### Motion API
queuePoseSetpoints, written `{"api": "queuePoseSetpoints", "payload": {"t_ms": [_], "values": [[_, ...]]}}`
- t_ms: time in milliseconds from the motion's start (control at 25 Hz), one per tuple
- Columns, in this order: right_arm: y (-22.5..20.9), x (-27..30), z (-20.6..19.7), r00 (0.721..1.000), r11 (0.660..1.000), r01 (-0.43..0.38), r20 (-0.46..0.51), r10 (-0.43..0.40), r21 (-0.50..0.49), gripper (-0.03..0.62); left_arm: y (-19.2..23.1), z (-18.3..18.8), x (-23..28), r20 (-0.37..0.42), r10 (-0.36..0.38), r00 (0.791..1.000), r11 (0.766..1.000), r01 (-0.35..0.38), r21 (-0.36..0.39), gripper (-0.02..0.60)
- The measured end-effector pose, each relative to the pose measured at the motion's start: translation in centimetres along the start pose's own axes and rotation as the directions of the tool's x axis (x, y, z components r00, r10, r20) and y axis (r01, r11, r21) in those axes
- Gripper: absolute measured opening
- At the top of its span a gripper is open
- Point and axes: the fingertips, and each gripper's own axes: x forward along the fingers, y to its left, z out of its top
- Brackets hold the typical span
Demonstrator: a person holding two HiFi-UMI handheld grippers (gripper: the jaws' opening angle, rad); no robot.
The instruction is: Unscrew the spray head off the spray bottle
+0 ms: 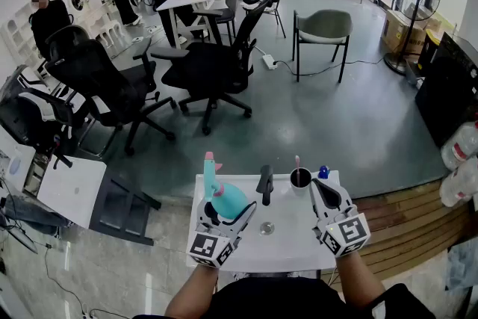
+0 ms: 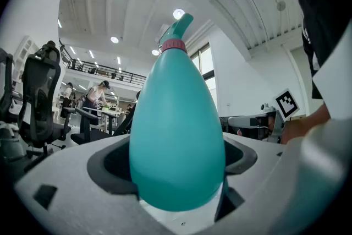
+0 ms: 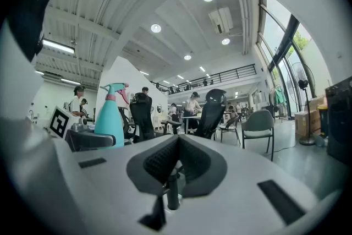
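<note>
A teal spray bottle (image 1: 227, 199) stands on the left part of a small white table (image 1: 291, 243). Its teal spray head (image 1: 210, 169) has a pink nozzle tip and sits on a pink collar. My left gripper (image 1: 228, 211) is shut on the bottle's wide body (image 2: 177, 135), which fills the space between the jaws in the left gripper view; the spray head (image 2: 179, 27) rises above. My right gripper (image 1: 323, 189) hovers over the table's right side, shut, with its pads meeting on nothing (image 3: 177, 158). From the right gripper view the bottle (image 3: 109, 118) stands upright at the left.
A dark cup (image 1: 300, 178) with a pink-tipped stick, a black upright tool (image 1: 264, 184), a small blue cap (image 1: 323, 172) and a metal disc (image 1: 267, 228) share the table. Office chairs (image 1: 209, 67) stand beyond. Clear plastic bottles (image 1: 459, 160) are at the right.
</note>
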Motion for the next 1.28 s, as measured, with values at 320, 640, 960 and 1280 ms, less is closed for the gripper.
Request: {"api": "queuePoseSetpoints", "payload": {"t_ms": [320,640,960,1280], "values": [[0.7,-0.1,0.1,1.000,0.999,-0.010,-0.014,0.009,-0.038,0.005,-0.2,0.2,0.1,-0.019,0.004,1.000,0.999,-0.003,0.046,0.445],[1.2,0.0,0.3,0.999,0.998,-0.037,0.010,0.038,-0.056,0.006,-0.6,-0.3,0.5,-0.045,-0.004,0.999,0.998,0.007,0.064,0.445],[2.1,0.7,0.1,0.994,0.994,-0.108,-0.032,0.109,0.027,0.006,-1.3,-0.9,0.7,-0.068,-0.024,0.997,0.998,0.029,0.063,0.445],[7.5,1.6,2.4,0.943,0.944,-0.331,-0.037,0.331,0.011,0.047,-2.2,-1.2,1.0,-0.078,-0.055,0.995,0.997,0.060,0.056,0.445]]}}
